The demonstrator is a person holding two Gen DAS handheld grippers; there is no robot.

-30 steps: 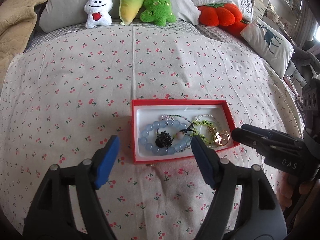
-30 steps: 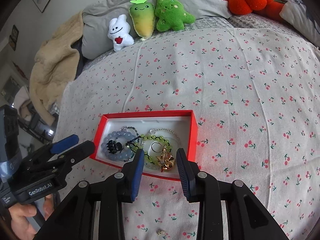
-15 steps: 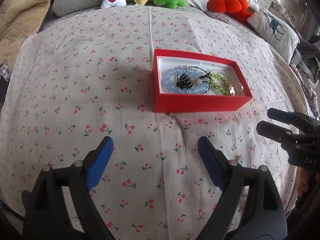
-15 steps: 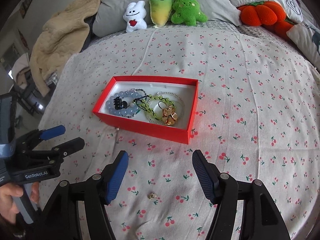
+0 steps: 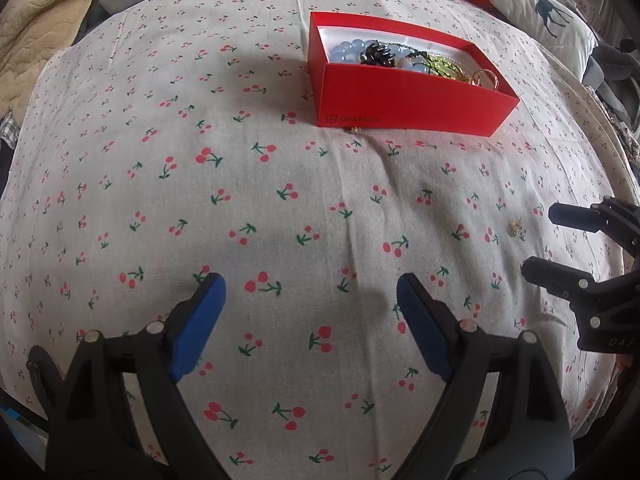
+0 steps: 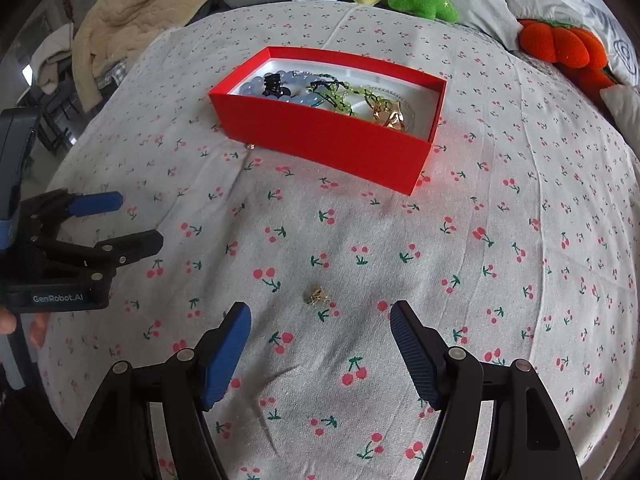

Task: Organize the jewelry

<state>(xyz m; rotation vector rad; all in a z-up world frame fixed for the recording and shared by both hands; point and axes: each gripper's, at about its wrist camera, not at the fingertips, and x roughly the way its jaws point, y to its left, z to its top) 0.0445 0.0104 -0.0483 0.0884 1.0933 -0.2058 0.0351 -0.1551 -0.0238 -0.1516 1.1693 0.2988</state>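
Tiny gold metal earring [image 6: 317,294] sits on the cherry-print bedsheet [image 6: 500,280] just ahead of the wide-open right tongs [image 6: 320,340]. Looks light, hard and slippery; I'd pinch its body. Left tongs [image 5: 310,312] gape wide too, empty.

left tongs [image 5: 310,300]: spread wide | right tongs [image 6: 320,330]: spread wide, empty
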